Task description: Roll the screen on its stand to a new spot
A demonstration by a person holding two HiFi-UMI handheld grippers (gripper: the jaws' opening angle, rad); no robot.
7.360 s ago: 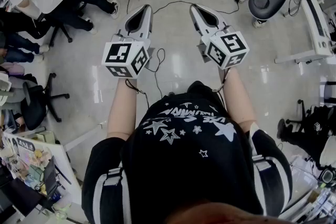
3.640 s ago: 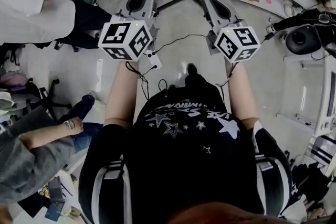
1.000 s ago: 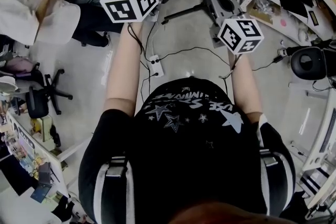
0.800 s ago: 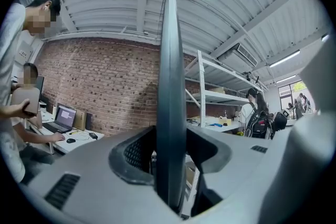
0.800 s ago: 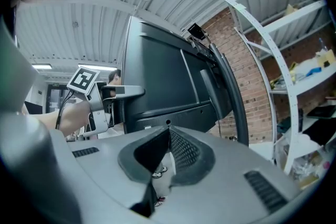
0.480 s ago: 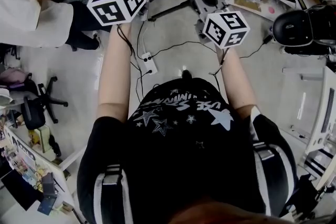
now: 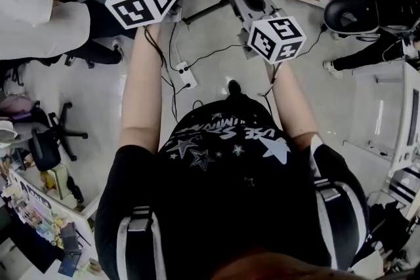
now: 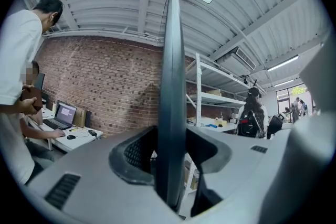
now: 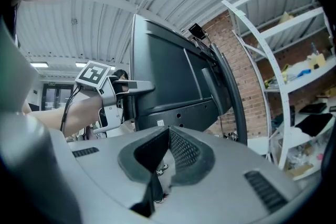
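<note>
Left gripper jaws clamp the screen by its edge; right gripper, jaws closed and empty, hangs near its back. A push could snag the stand on the power strip and tip it.

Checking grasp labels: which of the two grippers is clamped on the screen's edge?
The left gripper: its jaws pinch the thin edge of the screen. The right gripper has jaws together on nothing.

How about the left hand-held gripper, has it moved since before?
Yes. The left hand-held gripper has moved up the picture: in the head view it earlier sat right beside the white power strip; now it is well past it, gripping the screen.
</note>
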